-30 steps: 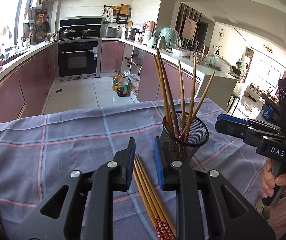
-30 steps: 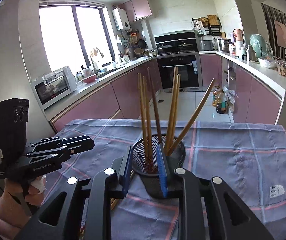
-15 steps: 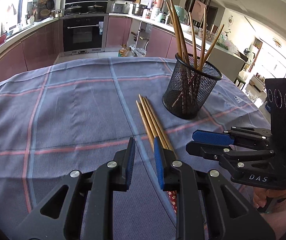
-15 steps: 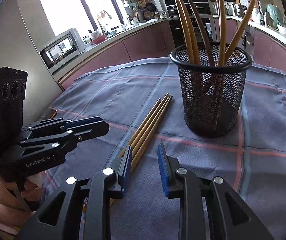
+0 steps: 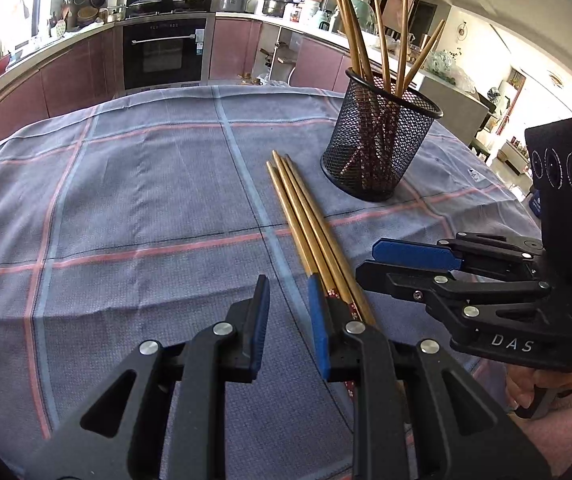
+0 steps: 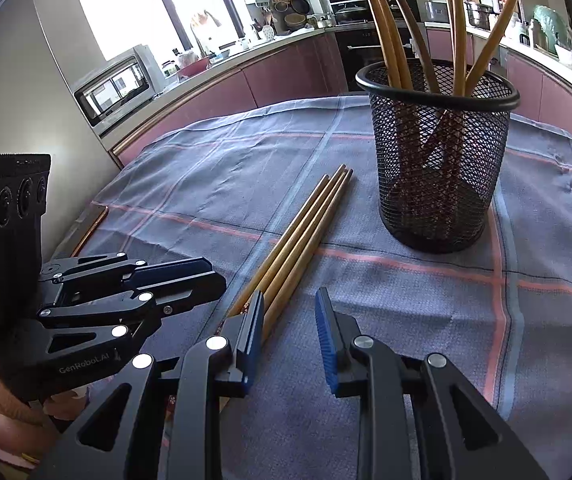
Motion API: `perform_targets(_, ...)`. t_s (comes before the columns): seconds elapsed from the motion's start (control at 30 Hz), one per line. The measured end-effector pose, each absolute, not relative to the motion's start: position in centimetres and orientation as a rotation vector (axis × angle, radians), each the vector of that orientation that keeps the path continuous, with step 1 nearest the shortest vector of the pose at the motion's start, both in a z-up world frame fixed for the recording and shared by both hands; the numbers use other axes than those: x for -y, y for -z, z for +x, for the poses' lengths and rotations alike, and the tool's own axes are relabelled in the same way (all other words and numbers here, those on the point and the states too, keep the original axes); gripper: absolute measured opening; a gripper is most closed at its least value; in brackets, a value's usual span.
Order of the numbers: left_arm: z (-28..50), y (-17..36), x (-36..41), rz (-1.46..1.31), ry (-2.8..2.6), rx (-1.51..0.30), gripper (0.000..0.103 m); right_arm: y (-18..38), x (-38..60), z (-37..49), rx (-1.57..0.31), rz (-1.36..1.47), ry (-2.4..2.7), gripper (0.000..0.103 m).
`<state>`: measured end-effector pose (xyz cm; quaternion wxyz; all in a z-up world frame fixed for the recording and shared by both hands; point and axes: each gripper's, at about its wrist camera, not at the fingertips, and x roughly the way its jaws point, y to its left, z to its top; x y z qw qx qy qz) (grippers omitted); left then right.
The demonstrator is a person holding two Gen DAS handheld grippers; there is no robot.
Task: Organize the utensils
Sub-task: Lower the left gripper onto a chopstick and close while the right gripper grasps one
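While both tongs (image 5: 288,320) (image 6: 291,334) gape empty, chopsticks (image 5: 310,228) lie beside holder (image 5: 382,144), seemingly three.

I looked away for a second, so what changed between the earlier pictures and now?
Both grippers pulled back from the mesh holder and dropped low: the left gripper and right gripper now hang open beside the loose chopsticks. Nothing was grasped or released. Holder, its chopsticks and the three on the cloth stayed put.

Left gripper (image 5: 288,312) low and level, jaws parted, empty, right gripper (image 6: 289,326) alongside, jaws likewise apart, each gripped from below by a hand (image 5: 542,384).
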<state>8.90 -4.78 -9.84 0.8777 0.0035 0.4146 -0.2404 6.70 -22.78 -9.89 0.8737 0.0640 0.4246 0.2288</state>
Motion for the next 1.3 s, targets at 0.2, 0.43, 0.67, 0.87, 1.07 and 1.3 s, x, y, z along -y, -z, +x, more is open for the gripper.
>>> perform_targets(0.2,8.8,10.1,4.7,0.007,0.502,-0.870,0.020,10.1,22.2,6.7,-0.891,0.113,-0.476,0.025)
perform_targets(0.43,8.7,10.3,4.6,0.003,0.500,-0.873,0.020,10.5,21.3,7.0,-0.897,0.103,-0.465,0.025)
perform_targets(0.67,8.7,10.4,4.5,-0.001,0.501,-0.873,0.020,10.6,21.2,7.0,-0.895,0.093,-0.463,0.025)
perform_targets(0.87,8.5,10.4,4.7,0.001,0.507,-0.868,0.022,10.6,21.0,7.0,-0.899,0.083,-0.456,0.025)
perform_targets(1.07,8.3,10.4,5.2,0.009,0.519,-0.866,0.023,10.7,21.5,7.1,-0.914,0.101,-0.458,0.024)
perform_targets(1.3,8.3,10.5,5.5,0.019,0.532,-0.872,0.026,10.6,22.1,7.1,-0.924,0.113,-0.449,0.024)
